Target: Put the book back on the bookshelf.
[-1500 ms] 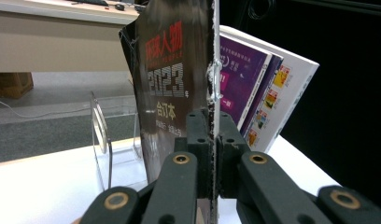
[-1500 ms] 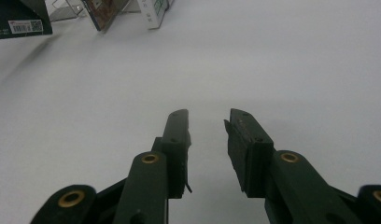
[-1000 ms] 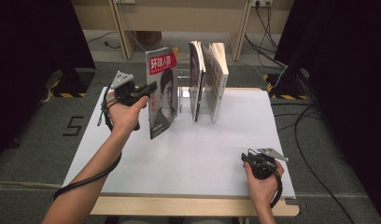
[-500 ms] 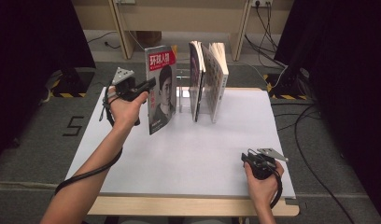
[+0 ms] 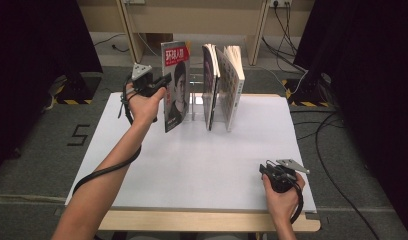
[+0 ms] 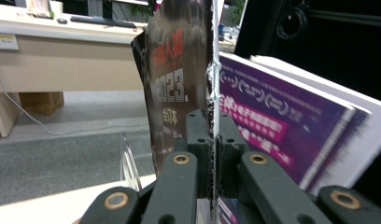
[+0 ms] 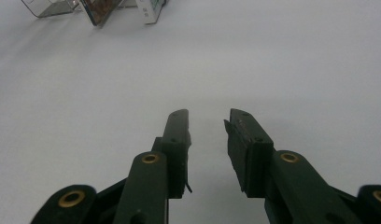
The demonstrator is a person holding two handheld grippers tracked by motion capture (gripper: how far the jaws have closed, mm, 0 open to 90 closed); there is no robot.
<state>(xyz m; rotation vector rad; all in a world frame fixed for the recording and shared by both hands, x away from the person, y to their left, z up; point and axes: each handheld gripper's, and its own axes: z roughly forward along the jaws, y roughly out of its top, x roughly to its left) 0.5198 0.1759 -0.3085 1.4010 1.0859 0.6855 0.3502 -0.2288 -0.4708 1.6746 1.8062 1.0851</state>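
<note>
Upper centre of the high view: magazine upright, clamped by the left gripper just left of the clear rack holding two books, not yet slotted; right gripper idle, parted, lower right.

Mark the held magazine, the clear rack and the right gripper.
magazine [image 5: 175, 90], high view, front cover.
clear rack [image 5: 198, 100], high view, bare divider between the magazine and the books.
right gripper [image 7: 207, 123], right gripper view, midway between fingertips.
</note>
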